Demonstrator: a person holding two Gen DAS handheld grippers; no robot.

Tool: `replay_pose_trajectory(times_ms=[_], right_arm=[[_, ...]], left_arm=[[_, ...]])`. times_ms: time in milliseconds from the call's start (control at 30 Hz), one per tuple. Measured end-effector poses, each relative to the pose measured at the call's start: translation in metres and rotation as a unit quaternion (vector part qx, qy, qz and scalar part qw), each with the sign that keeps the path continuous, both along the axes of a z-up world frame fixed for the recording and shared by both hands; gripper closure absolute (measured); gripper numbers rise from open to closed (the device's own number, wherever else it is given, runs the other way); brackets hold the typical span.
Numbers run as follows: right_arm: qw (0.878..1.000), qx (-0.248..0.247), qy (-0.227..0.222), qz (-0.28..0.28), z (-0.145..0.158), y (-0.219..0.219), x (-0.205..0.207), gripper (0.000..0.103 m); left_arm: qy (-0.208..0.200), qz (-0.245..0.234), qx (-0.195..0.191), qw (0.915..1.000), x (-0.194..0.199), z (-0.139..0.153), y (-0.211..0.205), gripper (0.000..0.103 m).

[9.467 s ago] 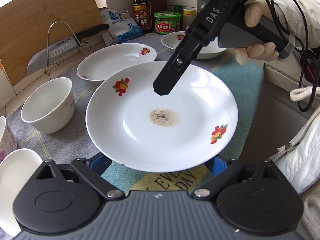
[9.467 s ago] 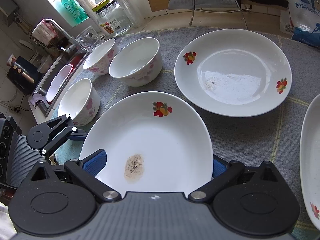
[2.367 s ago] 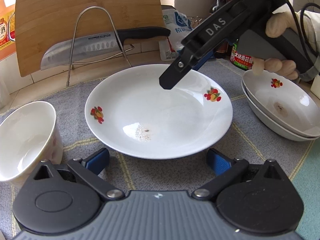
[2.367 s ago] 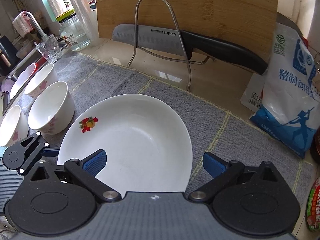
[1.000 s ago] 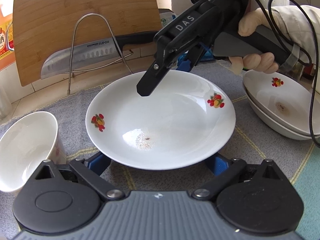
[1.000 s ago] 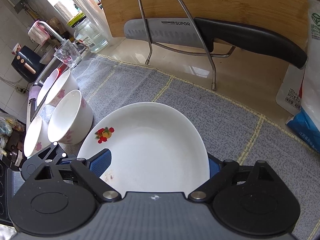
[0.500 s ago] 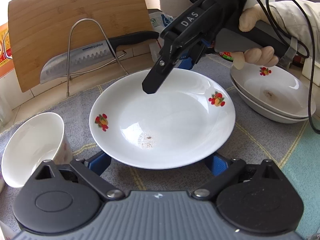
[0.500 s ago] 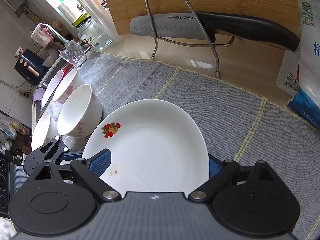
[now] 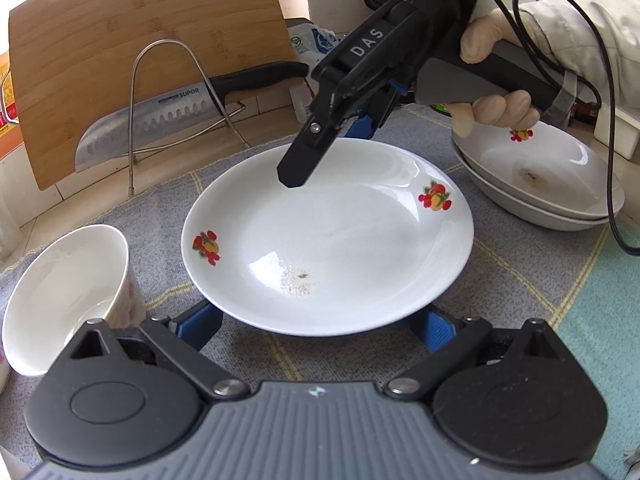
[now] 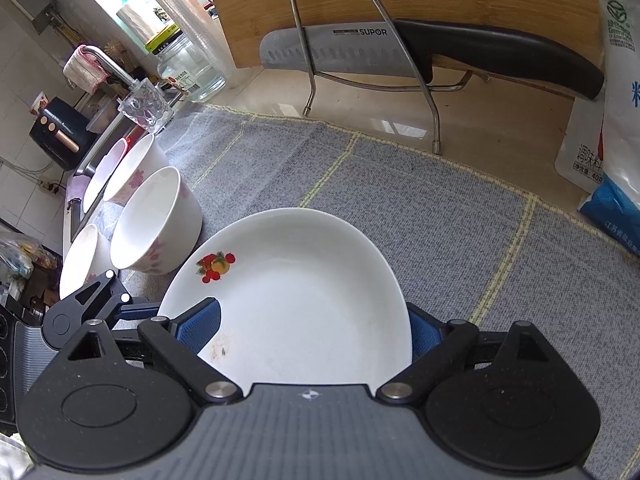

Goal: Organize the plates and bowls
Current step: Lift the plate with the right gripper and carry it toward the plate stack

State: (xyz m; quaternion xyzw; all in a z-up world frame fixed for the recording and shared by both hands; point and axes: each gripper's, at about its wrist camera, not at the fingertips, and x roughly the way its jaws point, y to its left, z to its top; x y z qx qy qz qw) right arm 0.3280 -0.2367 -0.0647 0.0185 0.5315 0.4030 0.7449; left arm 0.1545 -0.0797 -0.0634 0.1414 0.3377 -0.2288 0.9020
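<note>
Grey woven matting (image 9: 248, 344) with yellow lines covers the counter, a teal patch showing at the right edge of the left wrist view. At centre frame sits the white plate (image 9: 328, 240), fruit motifs left and right on its rim and a speckled stain near the front. Its near rim hides the tips of the left gripper (image 9: 320, 326), whose blue pads (image 9: 202, 322) stand wide apart either side of that rim; whether they touch it cannot be told. The right gripper (image 10: 316, 330) reaches in from the upper right of that view; in its own view one pad lies over the plate's inside and the other outside the rim, with contact unclear. Two stacked plates (image 9: 552, 184) lie at the right, partly behind the gloved hand. A bowl (image 9: 66, 296) stands lower left, cut by the gripper body. Behind, a knife (image 10: 420, 56) rests horizontally in a wire rack (image 10: 360, 48) against a cutting board (image 9: 140, 60). Bare matting lies between plate and rack.
</note>
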Motion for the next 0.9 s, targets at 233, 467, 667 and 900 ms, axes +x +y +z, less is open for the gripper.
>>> replay_pose_trajectory(times_ms=[233,467,667,900], right_arm=[[1.000,0.008,0.009,0.000,0.001,0.003,-0.002,0.004],[1.000,0.011,0.006,-0.004,0.009,0.000,-0.010,0.004],[1.000,0.013,-0.004,-0.007,0.022,-0.003,-0.024,0.004],[0.999,0.015,-0.018,-0.026,0.037,-0.019,-0.046,0.004]], left_arm=[[0.001,-0.001,-0.002,1.0000,-0.002,0.001,0.001,0.004],[0.006,-0.008,-0.006,0.9999,-0.006,0.008,0.001,0.004],[0.011,-0.023,-0.002,0.9997,-0.012,0.025,0.000,0.004],[0.016,-0.049,-0.008,0.9987,-0.020,0.042,-0.006,0.004]])
